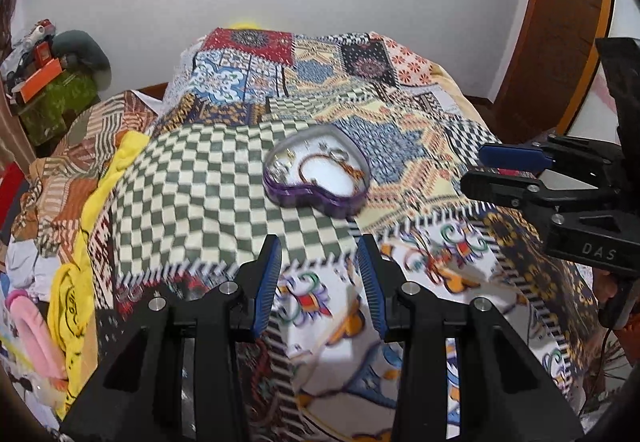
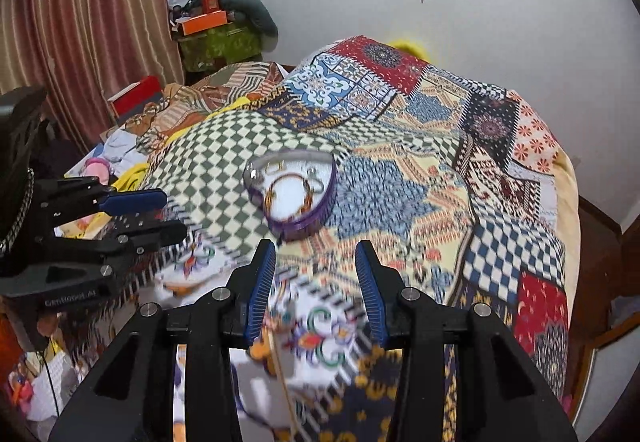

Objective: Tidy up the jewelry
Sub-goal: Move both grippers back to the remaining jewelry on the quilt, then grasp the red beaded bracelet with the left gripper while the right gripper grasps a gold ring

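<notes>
Spread black-and-blue fingers of the left tool (image 1: 319, 282) at the bottom centre of the left wrist view, nothing between the pads, hovering over the patchwork bedspread (image 1: 420, 146). Same picture in the right wrist view: right tool (image 2: 316, 286) spread wide and empty at bottom centre, bedspread blurred beneath it.

Just beyond both, near the middle of each frame: heart-shaped purple jewelry box (image 1: 316, 176) with a clear domed lid, resting on the green-and-white checked patch. Inside, a bangle (image 1: 320, 166) and smaller pieces on a pale lining; exact contents too small to name. Lid seemingly on, so probably little of the sorting done yet.

Likely step in hand: reaching the box to open it. Best done by bracing the purple base with one tool and pinching the lid rim with the other, lifting straight up to avoid spilling small pieces onto busy fabric, where hard to find again. Soft bed underneath, so light pressure only.

Room: open bedspread right of the box and toward the bottom of the frame. Heaped clothes (image 1: 72, 242) at lower left of the left view; bed edge at far right of the right view.
</notes>
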{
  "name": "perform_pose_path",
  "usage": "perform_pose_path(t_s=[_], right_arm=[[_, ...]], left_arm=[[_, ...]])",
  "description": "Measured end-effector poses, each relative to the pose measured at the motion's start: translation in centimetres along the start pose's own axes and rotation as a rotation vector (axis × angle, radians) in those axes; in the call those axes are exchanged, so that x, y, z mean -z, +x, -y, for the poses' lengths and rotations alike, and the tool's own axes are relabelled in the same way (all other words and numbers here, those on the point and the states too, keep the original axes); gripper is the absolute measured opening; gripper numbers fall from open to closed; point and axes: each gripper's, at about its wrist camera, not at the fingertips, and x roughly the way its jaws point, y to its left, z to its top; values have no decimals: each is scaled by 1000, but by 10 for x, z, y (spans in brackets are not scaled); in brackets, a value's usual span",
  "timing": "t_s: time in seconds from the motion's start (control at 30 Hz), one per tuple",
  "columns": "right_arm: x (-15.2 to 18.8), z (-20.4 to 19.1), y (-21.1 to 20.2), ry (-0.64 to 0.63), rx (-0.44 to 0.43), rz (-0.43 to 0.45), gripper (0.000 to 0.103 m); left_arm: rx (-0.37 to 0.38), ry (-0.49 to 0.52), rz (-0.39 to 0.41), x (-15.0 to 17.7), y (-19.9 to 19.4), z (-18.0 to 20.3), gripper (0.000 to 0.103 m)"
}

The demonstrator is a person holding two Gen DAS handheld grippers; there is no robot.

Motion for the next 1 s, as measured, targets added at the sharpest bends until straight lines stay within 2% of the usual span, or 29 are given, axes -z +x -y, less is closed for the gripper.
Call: perform_pose_path(t_s=[0.27,0.43,0.83,1.0], right_arm=[[34,-2,-4,-14,12,-30,38],[51,1,-1,12,-5,-63,38],[58,9,5,42,-35,-83,38],[60,12,8,57,-41,-88,38]], left_arm=[[43,13,-38,18,-1,21,39],[59,34,-76,24,12,36,39],[86,103,-95,14,41,58,39],[110,108,-97,7,52,60,33]])
